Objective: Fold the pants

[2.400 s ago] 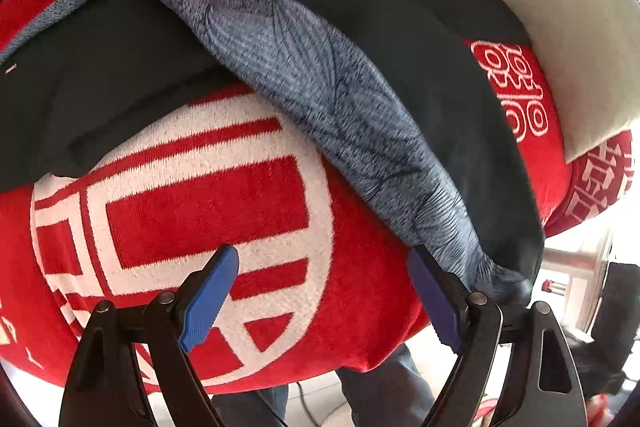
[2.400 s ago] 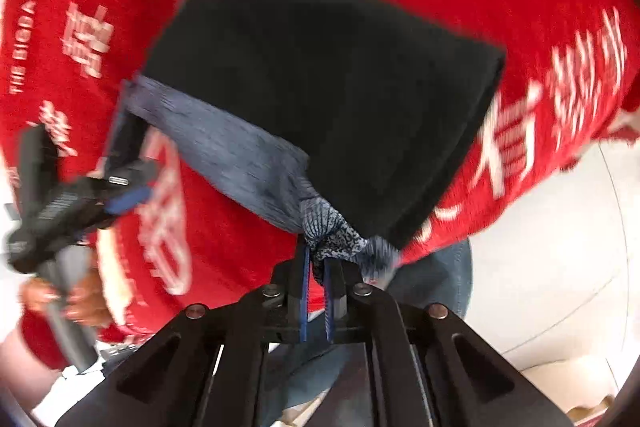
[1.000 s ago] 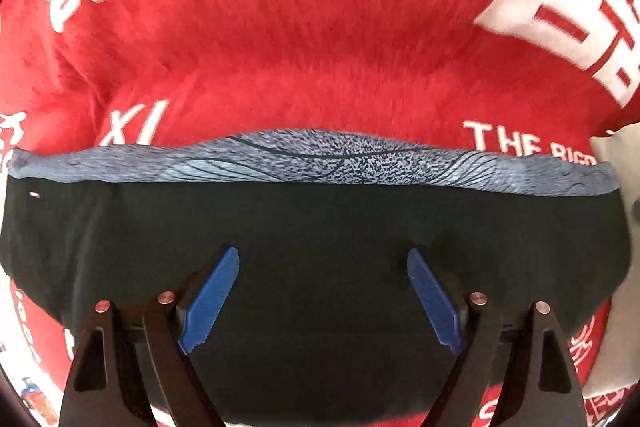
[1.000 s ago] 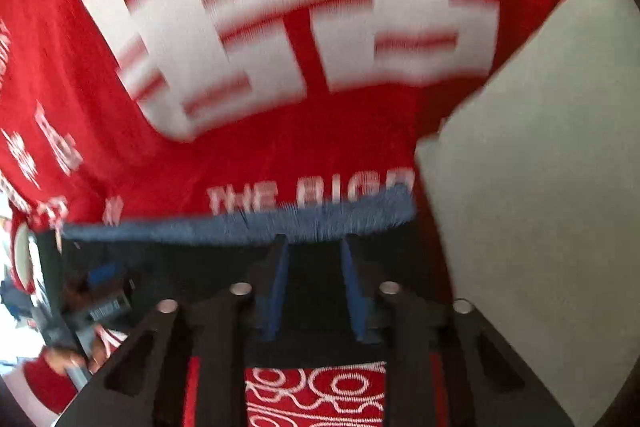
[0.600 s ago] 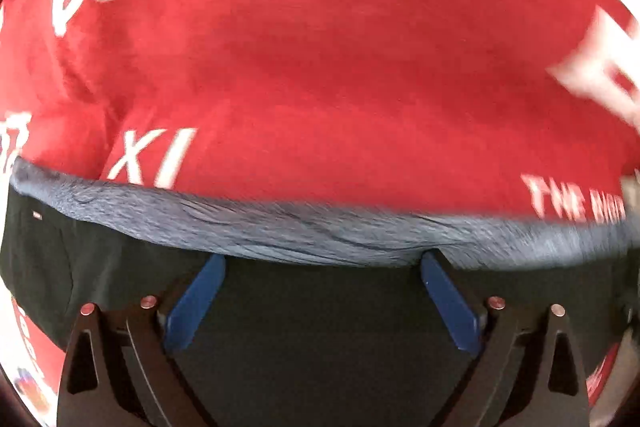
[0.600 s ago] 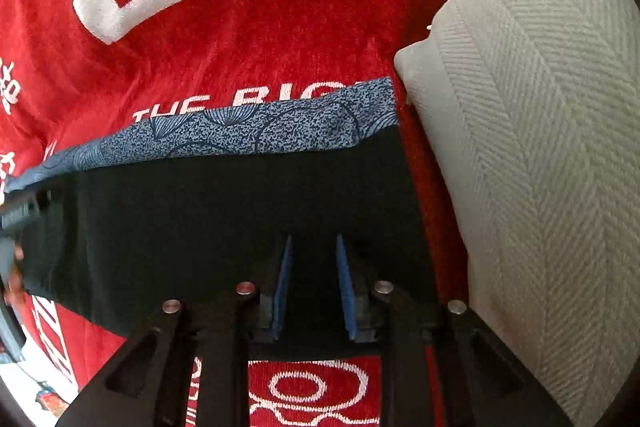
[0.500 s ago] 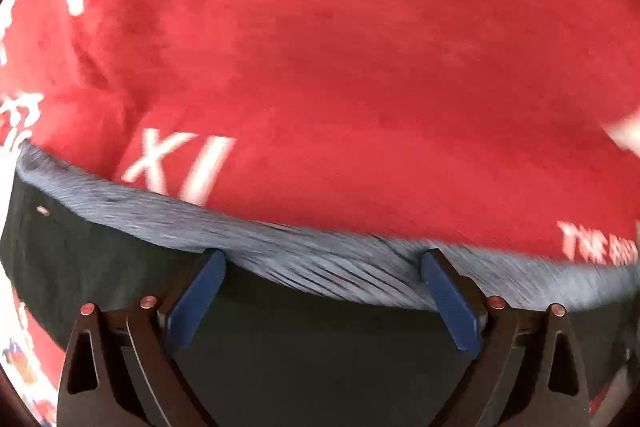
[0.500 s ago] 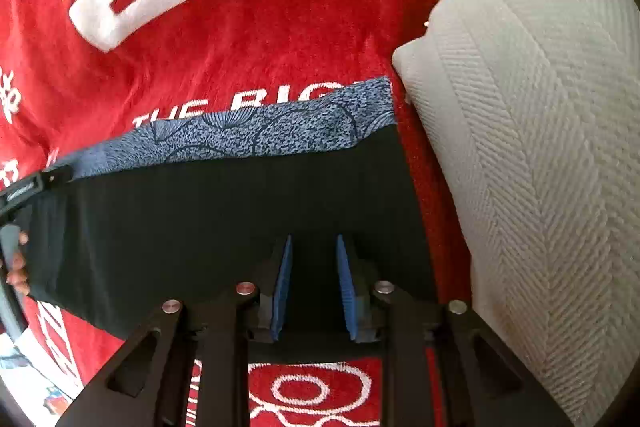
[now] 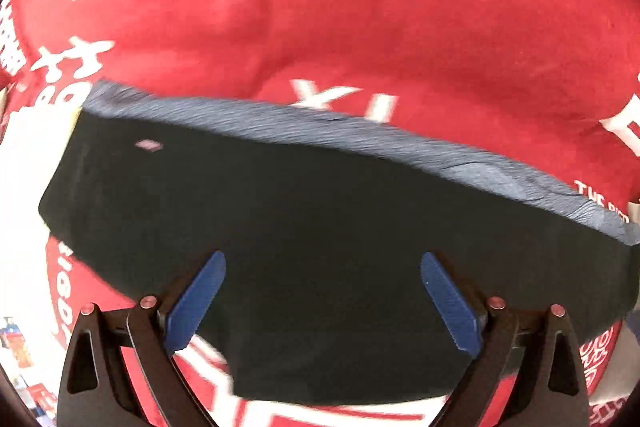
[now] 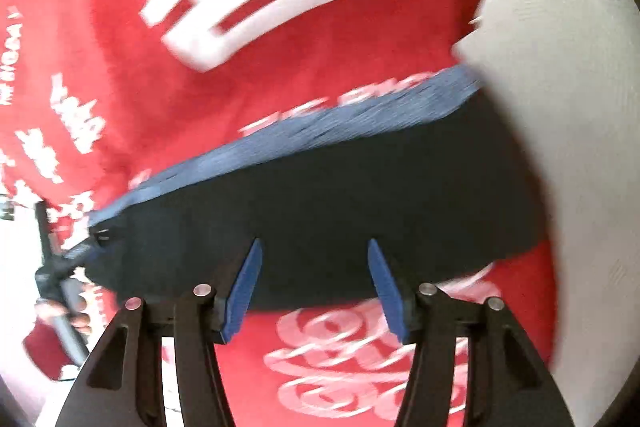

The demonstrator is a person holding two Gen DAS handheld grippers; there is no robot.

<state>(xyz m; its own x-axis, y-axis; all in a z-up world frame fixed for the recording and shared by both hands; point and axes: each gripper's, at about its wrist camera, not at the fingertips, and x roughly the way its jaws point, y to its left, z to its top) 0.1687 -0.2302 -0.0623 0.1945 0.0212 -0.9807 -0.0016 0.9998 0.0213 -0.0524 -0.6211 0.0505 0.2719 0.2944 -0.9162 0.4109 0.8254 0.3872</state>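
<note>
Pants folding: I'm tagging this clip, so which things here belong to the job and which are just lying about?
Job:
- pants, lying flat
- left gripper, open
- right gripper, jaws just opening, nothing between them

Lying about:
- red blanket underneath
- grey cushion beside the pants

Two wrist fisheyes, both looking steeply down, close.
Both share the pants (image 9: 320,227) (image 10: 360,207) on the blanket (image 9: 320,27) (image 10: 200,87); pillow (image 10: 580,107) at 2 o'clock, right view.
</note>
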